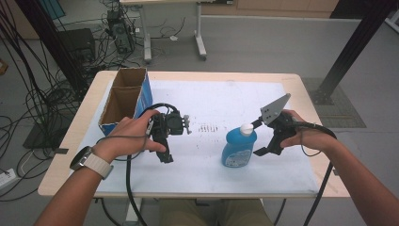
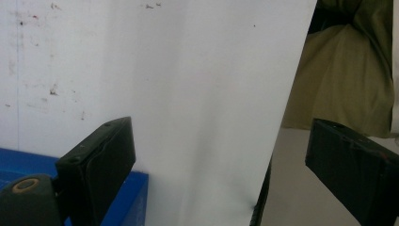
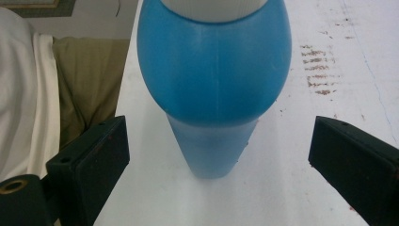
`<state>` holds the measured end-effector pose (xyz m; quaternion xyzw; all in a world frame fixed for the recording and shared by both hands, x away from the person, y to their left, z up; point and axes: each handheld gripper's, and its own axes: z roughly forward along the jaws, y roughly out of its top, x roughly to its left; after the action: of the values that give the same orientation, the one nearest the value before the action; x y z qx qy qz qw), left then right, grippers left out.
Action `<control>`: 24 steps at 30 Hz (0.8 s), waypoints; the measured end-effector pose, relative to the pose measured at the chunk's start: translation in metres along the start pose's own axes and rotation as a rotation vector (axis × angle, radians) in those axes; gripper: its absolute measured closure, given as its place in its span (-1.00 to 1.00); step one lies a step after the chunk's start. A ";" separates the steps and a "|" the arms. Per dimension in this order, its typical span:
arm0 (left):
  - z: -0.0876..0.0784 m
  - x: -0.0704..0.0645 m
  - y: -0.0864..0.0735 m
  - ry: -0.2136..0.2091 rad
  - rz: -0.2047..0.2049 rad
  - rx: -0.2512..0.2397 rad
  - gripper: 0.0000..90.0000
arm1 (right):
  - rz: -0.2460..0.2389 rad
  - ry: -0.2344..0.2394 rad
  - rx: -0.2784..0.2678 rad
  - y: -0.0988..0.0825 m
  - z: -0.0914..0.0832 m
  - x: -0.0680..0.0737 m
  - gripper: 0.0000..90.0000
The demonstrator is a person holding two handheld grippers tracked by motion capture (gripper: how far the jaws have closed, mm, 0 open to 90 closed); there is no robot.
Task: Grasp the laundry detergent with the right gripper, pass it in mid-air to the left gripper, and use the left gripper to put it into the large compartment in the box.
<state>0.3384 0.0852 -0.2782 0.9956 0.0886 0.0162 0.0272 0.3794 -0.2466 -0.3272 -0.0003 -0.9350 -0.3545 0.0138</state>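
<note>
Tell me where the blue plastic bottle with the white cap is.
In the high view the blue plastic bottle with the white cap stands upright on the white mat, right of centre, just left of the right hand-held gripper.

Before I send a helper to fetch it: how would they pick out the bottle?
Start at the white mat on the table; the cardboard box sits at its far left. The bottle stands upright right of centre, beside the right gripper: blue, with a white cap.
</note>
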 end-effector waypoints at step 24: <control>0.000 0.000 -0.001 0.003 -0.003 0.000 -0.80 | 0.002 -0.001 -0.002 0.000 -0.001 0.001 -0.87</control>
<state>0.3383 0.0859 -0.2778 0.9954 0.0902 0.0177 0.0270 0.3789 -0.2473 -0.3270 -0.0014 -0.9346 -0.3554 0.0138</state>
